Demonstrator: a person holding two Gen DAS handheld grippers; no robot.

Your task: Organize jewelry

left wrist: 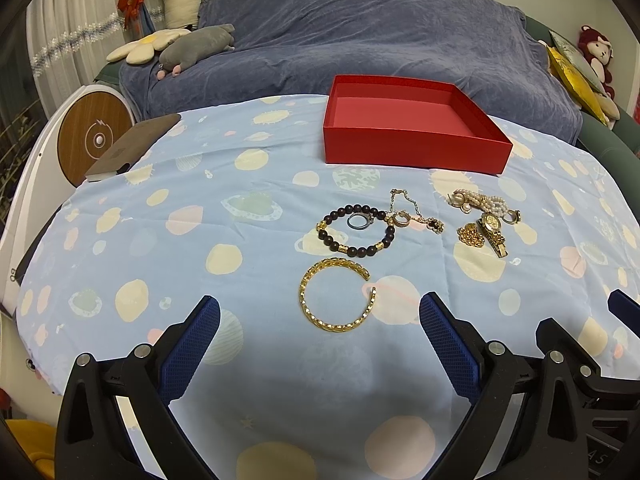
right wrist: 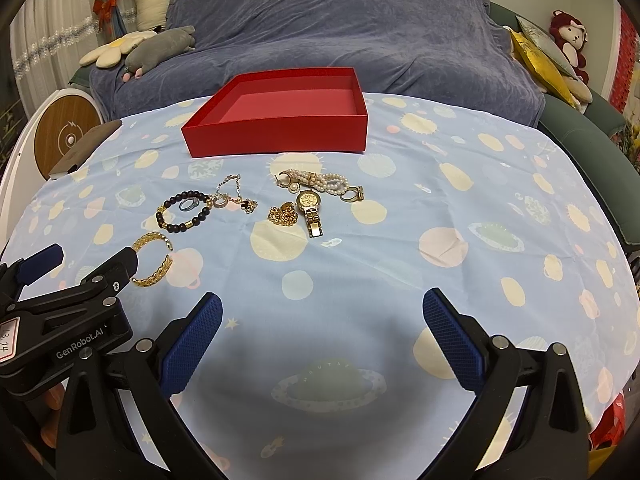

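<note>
Currently both your tools, left tool and right tool, are spread (empty); the open-ended woven gold bangle may skid across the planet-print cloth on the counter.

A blue-grey covered sofa with plush toys stands behind the planet-print tablecloth, white curtains at left.
</note>
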